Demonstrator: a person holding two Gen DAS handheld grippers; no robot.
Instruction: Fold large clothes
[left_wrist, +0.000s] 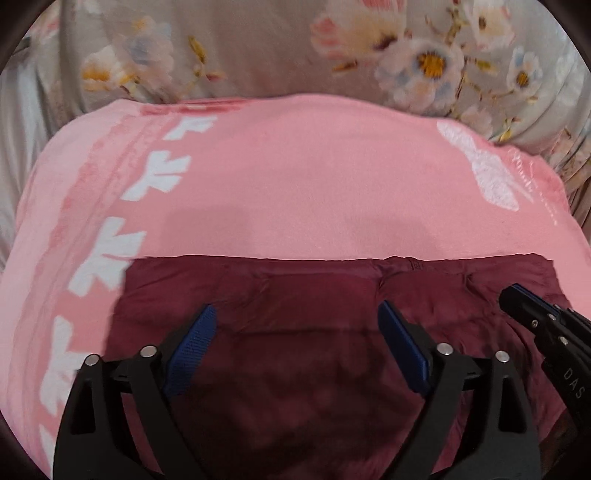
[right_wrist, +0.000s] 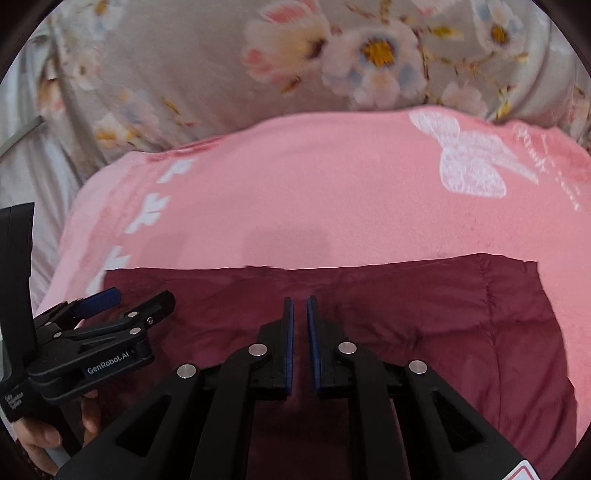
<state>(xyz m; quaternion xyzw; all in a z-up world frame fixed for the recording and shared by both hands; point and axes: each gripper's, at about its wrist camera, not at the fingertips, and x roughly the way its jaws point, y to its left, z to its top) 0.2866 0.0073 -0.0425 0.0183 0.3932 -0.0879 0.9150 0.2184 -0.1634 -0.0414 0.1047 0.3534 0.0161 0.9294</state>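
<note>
A dark maroon quilted garment (left_wrist: 314, 332) lies folded flat on a pink blanket (left_wrist: 295, 184), its far edge straight. It also shows in the right wrist view (right_wrist: 424, 325). My left gripper (left_wrist: 297, 314) hovers over the garment's near part, jaws wide open and empty. My right gripper (right_wrist: 300, 306) is over the garment's middle, its blue pads nearly together with a thin gap and nothing between them. Each gripper shows in the other's view: the right one (left_wrist: 517, 295) at the right edge, the left one (right_wrist: 140, 301) at the left.
The pink blanket (right_wrist: 314, 192) has white butterfly prints and covers the bed. A grey floral quilt (left_wrist: 258, 48) lies bunched behind it. A hand (right_wrist: 40, 435) holds the left gripper's handle at lower left.
</note>
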